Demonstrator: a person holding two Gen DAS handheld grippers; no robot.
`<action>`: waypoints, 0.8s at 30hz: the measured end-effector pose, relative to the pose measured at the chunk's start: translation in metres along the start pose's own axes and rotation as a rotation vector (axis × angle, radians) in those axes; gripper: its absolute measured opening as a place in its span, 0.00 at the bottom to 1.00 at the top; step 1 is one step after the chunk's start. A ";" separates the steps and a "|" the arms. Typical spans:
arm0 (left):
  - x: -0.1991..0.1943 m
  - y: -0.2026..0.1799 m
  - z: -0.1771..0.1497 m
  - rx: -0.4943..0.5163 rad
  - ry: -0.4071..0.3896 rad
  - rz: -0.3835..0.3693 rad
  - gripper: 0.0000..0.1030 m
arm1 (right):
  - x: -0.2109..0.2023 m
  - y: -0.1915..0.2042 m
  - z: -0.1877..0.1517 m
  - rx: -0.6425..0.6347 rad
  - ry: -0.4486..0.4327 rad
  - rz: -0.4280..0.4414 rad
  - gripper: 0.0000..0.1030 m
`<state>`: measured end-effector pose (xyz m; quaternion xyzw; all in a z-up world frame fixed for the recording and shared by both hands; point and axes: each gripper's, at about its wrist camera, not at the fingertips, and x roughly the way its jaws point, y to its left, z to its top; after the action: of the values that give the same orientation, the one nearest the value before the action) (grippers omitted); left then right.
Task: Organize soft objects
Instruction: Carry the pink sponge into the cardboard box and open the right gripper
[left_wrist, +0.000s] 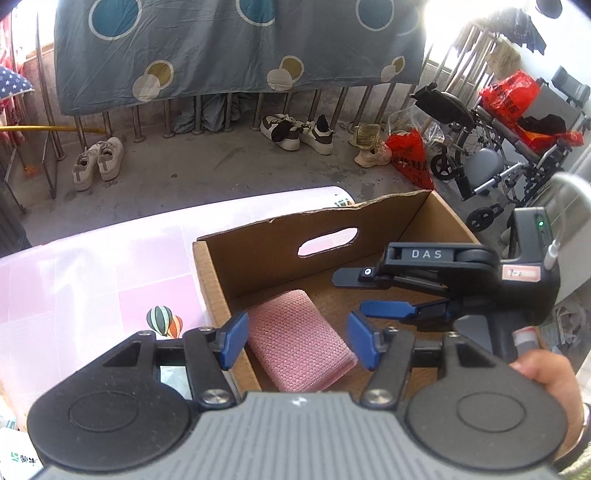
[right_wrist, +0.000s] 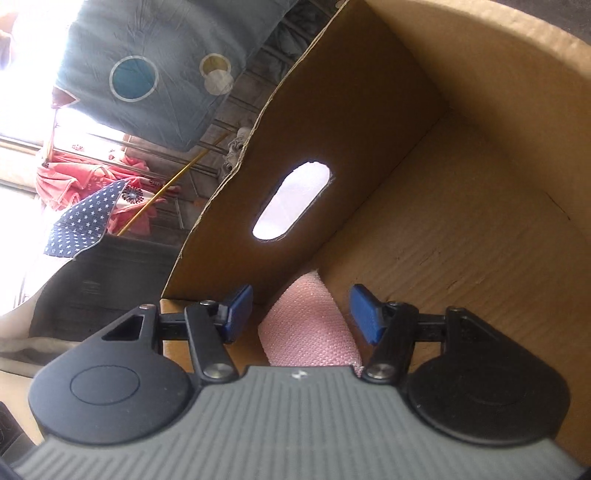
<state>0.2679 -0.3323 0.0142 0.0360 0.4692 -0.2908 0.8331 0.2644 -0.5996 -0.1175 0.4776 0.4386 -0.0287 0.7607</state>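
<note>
A folded pink knitted cloth (left_wrist: 299, 343) lies flat on the floor of a cardboard box (left_wrist: 258, 236), in its near left corner. My left gripper (left_wrist: 299, 338) hangs just above it, open, with the blue pads (left_wrist: 234, 338) standing off either side of the cloth. My right gripper (left_wrist: 352, 291) reaches into the box from the right, open, with nothing between its fingers. In the right wrist view the same cloth (right_wrist: 310, 332) lies below the open right gripper (right_wrist: 302, 314), beside the box wall with the handle hole (right_wrist: 291, 201).
The box stands on a table with a pink cover (left_wrist: 92, 280) bearing a balloon print. Behind it are a concrete floor with pairs of shoes (left_wrist: 98, 162), a hung sheet (left_wrist: 236, 44), red bags (left_wrist: 412, 157) and a wheelchair (left_wrist: 491, 155). A hand (left_wrist: 546, 373) holds the right gripper.
</note>
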 end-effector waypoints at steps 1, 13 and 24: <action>-0.005 0.005 0.001 -0.017 -0.007 -0.005 0.62 | 0.005 0.000 0.000 0.004 0.010 -0.016 0.57; -0.048 0.055 -0.001 -0.123 -0.051 0.028 0.67 | 0.057 0.013 -0.030 0.030 0.108 -0.066 0.56; -0.130 0.094 -0.040 -0.092 -0.100 0.140 0.72 | -0.001 0.048 -0.042 -0.092 -0.036 -0.134 0.60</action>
<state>0.2355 -0.1827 0.0761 0.0159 0.4364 -0.2117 0.8744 0.2592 -0.5426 -0.0901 0.4111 0.4567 -0.0682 0.7860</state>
